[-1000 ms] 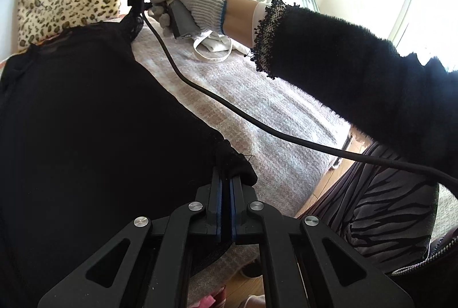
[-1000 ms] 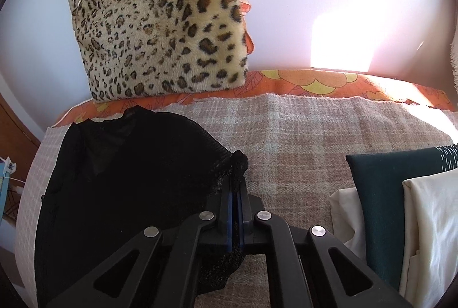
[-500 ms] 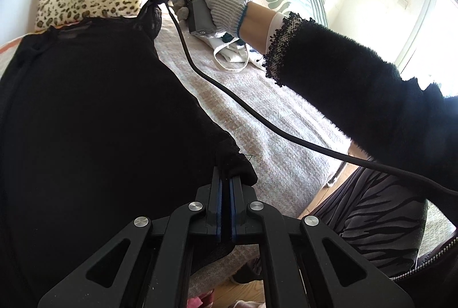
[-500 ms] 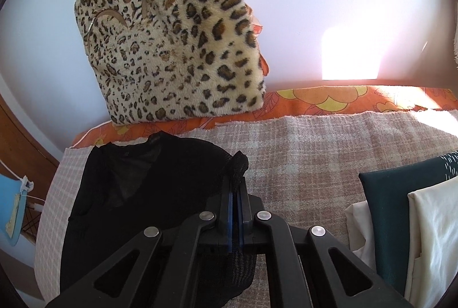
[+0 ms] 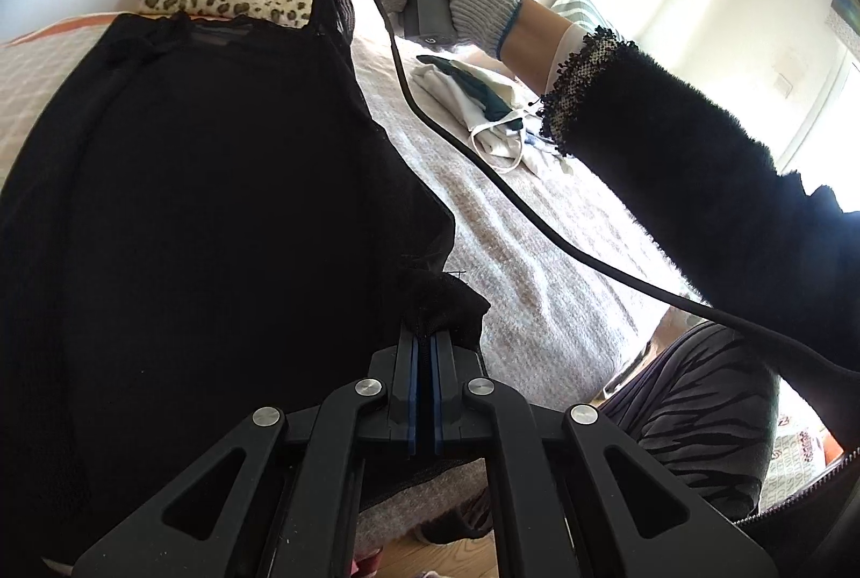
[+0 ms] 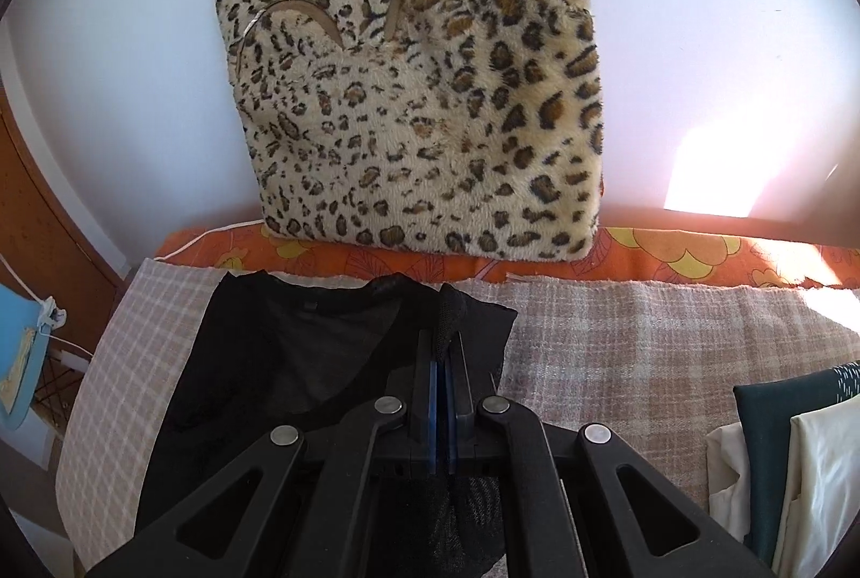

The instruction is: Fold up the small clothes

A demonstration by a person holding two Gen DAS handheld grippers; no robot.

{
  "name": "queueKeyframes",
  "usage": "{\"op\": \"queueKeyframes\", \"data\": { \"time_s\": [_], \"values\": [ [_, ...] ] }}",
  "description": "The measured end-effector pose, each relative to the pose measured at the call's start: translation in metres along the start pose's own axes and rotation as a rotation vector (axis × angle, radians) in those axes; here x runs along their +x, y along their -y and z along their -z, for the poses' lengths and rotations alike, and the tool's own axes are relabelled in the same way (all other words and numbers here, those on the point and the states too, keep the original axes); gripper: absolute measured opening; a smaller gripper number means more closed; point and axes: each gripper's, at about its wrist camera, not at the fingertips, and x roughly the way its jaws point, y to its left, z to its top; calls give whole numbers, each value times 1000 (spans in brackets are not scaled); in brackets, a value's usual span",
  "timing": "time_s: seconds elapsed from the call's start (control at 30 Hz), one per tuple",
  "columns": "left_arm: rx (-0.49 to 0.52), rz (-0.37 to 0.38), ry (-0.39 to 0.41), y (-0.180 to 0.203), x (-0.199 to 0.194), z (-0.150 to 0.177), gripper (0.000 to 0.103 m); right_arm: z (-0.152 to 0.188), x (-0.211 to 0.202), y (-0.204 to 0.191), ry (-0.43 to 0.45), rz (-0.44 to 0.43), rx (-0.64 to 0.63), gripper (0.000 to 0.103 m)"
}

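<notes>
Matt black mesh garment; plush leopard cushion; coarse woven blanket.

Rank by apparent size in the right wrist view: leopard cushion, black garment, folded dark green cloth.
1. leopard cushion
2. black garment, partly hidden behind the right gripper, so its rank against the cushion is unsure
3. folded dark green cloth, cut by the frame edge

Black garment lower part cut off; folded clothes cropped at right edge.
</notes>
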Motion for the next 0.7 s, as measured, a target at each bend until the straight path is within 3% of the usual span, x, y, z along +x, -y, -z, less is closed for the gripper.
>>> {"op": "queueKeyframes", "data": {
  "time_s": [0.33,0.57,0.63,0.67,0.7],
  "values": [
    [-70,-39,66,-15,-30,21,2,-11,27,-81,-63,45,-162,0],
    [-111,-60,62,-23,-33,21,2,-10,56,-126,-109,68,-241,0],
    [-139,-73,53,-28,-36,20,5,-9,65,-134,-140,1,-235,2],
    [-149,-81,51,-30,-39,20,11,-9,65,-136,-149,-28,-215,16],
    [-156,-97,54,-32,-43,20,18,-10,63,-136,-149,-50,-192,40]
  ]
}}
